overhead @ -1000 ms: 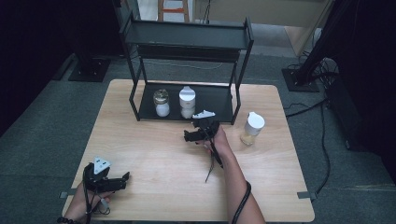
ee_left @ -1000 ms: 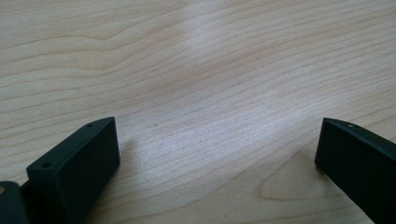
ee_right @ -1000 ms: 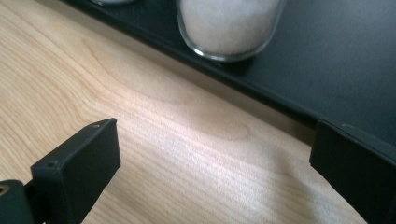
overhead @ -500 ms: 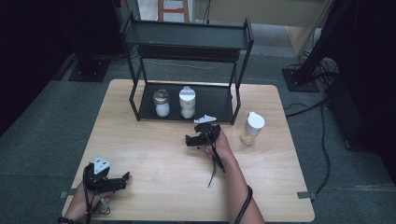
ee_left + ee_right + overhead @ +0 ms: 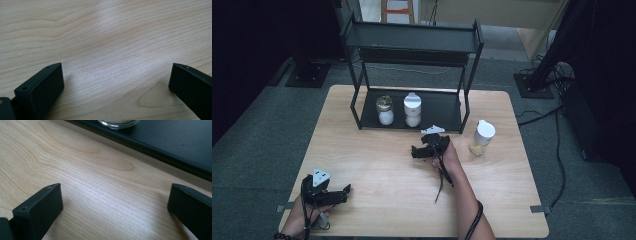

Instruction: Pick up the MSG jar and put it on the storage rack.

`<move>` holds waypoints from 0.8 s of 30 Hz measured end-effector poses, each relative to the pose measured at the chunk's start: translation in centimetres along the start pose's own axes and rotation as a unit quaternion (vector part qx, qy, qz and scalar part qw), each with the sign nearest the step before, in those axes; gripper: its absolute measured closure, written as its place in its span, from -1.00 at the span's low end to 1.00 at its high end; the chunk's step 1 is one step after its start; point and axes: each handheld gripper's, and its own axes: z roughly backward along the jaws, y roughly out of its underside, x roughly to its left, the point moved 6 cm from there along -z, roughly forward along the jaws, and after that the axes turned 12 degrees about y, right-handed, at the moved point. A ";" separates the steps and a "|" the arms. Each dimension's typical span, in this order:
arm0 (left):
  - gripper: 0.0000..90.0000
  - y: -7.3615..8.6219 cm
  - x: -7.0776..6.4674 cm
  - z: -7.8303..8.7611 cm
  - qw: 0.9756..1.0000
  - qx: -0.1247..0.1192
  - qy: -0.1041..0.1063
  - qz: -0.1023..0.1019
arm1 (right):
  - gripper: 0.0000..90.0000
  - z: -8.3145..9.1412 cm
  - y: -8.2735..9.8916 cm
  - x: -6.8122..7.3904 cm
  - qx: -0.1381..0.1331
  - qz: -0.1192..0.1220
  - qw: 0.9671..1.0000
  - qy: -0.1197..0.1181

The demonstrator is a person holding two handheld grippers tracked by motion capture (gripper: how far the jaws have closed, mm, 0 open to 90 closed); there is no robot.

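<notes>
Right gripper (image 5: 418, 151): jaws spread wide, nothing between them, nothing held. Held low over the wooden table (image 5: 377, 180), just in front of the black shelf rack (image 5: 412, 37). Pointing across the table toward the rack's left half.

White-lidded jar (image 5: 413, 109): standing upright on the rack's bottom tray, just beyond the right gripper and slightly to one side of its tips. Not touched.

Gold-lidded jar (image 5: 385, 110): upright on the same tray, just beside the white-lidded jar, a little farther from the right gripper. Glass base of one jar (image 5: 118, 122) visible past the open jaws in the right gripper view; which jar, cannot tell.

Capped bottle (image 5: 482, 137): upright on the table, outside the rack, near the right gripper's back end, apart from it.

Left gripper (image 5: 343, 192): jaws likewise wide apart and empty, bare wood beneath them. Resting at the near left part of the table, well apart from the right gripper and the jars.
</notes>
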 end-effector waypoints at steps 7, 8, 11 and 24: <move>-1.00 0.0 0.0 0.0 1.000 0.000 0.001 -0.001 | -1.00 0.8 0.8 -0.3 -0.001 0.002 1.000 -0.002; -1.00 0.0 0.0 0.0 1.000 0.001 0.001 -0.001 | -1.00 0.9 0.9 -0.3 -0.001 0.003 1.000 -0.003; -1.00 0.0 0.0 0.0 1.000 0.001 0.002 -0.002 | -1.00 1.3 1.4 -0.4 -0.002 0.002 1.000 -0.001; -1.00 0.0 0.0 0.0 1.000 0.002 0.003 -0.005 | -1.00 3.4 3.5 -1.3 -0.002 0.001 1.000 0.000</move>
